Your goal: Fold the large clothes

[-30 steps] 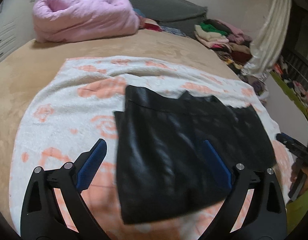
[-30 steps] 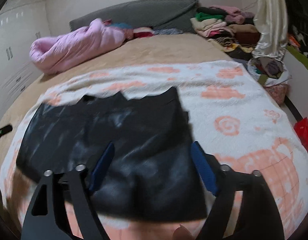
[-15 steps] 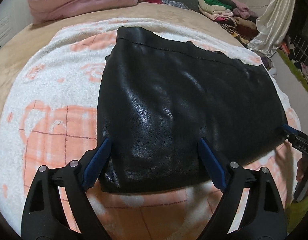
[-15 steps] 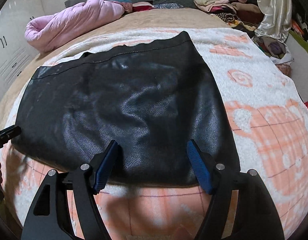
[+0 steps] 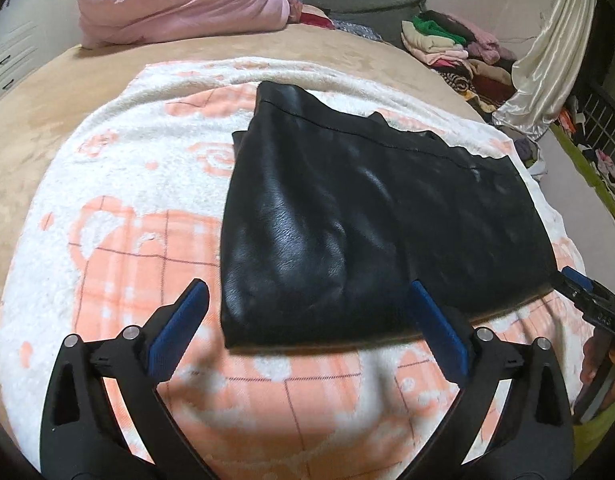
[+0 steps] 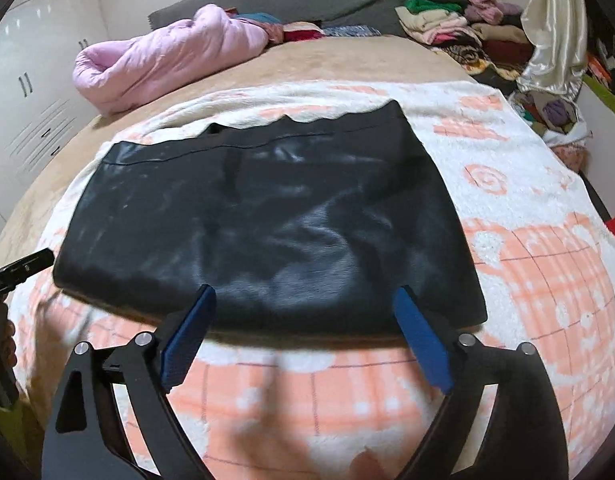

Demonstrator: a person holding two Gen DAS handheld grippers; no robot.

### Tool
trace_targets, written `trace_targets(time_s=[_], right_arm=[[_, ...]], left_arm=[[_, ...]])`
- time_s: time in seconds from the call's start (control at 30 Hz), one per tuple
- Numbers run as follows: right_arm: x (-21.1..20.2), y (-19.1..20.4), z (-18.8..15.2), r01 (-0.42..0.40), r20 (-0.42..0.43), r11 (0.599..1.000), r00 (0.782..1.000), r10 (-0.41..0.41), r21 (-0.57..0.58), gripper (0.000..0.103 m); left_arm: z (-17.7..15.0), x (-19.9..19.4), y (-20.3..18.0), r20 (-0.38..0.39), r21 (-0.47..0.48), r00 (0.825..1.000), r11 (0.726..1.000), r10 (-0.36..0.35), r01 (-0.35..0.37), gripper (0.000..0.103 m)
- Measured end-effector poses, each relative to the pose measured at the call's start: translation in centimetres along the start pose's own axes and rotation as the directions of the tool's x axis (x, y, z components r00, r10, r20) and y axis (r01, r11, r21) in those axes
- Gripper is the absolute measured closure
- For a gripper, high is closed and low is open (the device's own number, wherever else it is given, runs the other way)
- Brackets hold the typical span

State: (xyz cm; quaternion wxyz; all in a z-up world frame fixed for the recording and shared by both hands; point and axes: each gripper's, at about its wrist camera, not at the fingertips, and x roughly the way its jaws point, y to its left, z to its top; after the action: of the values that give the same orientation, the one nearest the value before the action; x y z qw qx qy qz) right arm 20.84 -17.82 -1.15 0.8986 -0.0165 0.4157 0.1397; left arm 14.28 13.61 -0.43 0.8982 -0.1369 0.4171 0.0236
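Note:
A black leather-look garment lies folded flat on a white and orange blanket spread over the bed. My left gripper hovers at the garment's near left corner, its jaws opening wide, nothing pressed between the blue pads. My right gripper hangs over the garment's near edge toward its right end, jaws also opening, pads clear of the leather. The right gripper's tip shows at the far right of the left wrist view, and the left gripper's tip at the far left of the right wrist view.
A rolled pink quilt lies at the head of the tan bed. A heap of folded clothes and a cream curtain stand at the back right. White cupboards line the left wall.
Both grippers pulled back toward the near edge of the garment and spread their jaws wider. The garment's near edge, between the pads half a second ago, now lies free on the blanket.

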Motion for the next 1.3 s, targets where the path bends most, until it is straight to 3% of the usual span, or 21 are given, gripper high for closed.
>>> trace_targets(time_s=[0.4, 0.63, 0.73, 0.77, 0.8, 0.87, 0.97, 1.13, 1.3], right_arm=[[-1.6, 5.7, 0.0, -0.072, 0.025, 0.991, 0.997, 0.075, -0.11, 0.012], [-0.7, 10.7, -0.3, -0.097, 0.015, 0.966, 0.995, 0.103, -0.24, 0.009], [-0.3, 11.5, -0.3, -0.1, 0.015, 0.967, 0.994, 0.106, -0.234, 0.01], [-0.3, 11.4, -0.2, -0.099, 0.023, 0.97, 0.994, 0.107, -0.221, 0.017], [-0.4, 11.2, 0.0, -0.081, 0.047, 0.976, 0.995, 0.092, -0.201, 0.036], [0.2, 10.6, 0.6, -0.054, 0.057, 0.984, 0.996, 0.065, -0.17, 0.055], [1.8, 9.0, 1.7, -0.037, 0.029, 0.995, 0.999, 0.039, -0.088, 0.054], [6.4, 8.2, 1.0, -0.055, -0.11, 0.996, 0.993, 0.047, -0.063, 0.059], [7.3, 8.1, 0.8, -0.059, -0.133, 0.997, 0.99, 0.052, -0.052, 0.059]], left_arm=[[-0.1, -2.0, 2.6, 0.024, -0.056, 0.998, 0.997, 0.057, -0.056, 0.01], [0.6, -1.6, 4.8, 0.02, -0.115, 0.997, 0.99, 0.08, -0.077, 0.01], [1.3, -1.0, 5.7, 0.009, -0.14, 0.998, 0.988, 0.069, -0.067, 0.01], [1.7, -0.7, 5.9, 0.008, -0.155, 0.999, 0.987, 0.047, -0.046, 0.01], [2.0, -0.5, 6.1, 0.006, -0.165, 0.999, 0.986, 0.033, -0.031, 0.01], [3.0, 0.2, 6.3, 0.006, -0.191, 1.0, 0.981, -0.023, 0.024, 0.01], [4.5, 1.9, 6.0, 0.002, -0.205, 0.996, 0.975, -0.093, 0.091, 0.01], [6.3, 6.0, 5.4, -0.071, -0.182, 0.992, 0.979, -0.108, 0.093, 0.01], [7.6, 9.4, 5.9, -0.125, -0.183, 0.986, 0.979, -0.114, 0.09, 0.01]])
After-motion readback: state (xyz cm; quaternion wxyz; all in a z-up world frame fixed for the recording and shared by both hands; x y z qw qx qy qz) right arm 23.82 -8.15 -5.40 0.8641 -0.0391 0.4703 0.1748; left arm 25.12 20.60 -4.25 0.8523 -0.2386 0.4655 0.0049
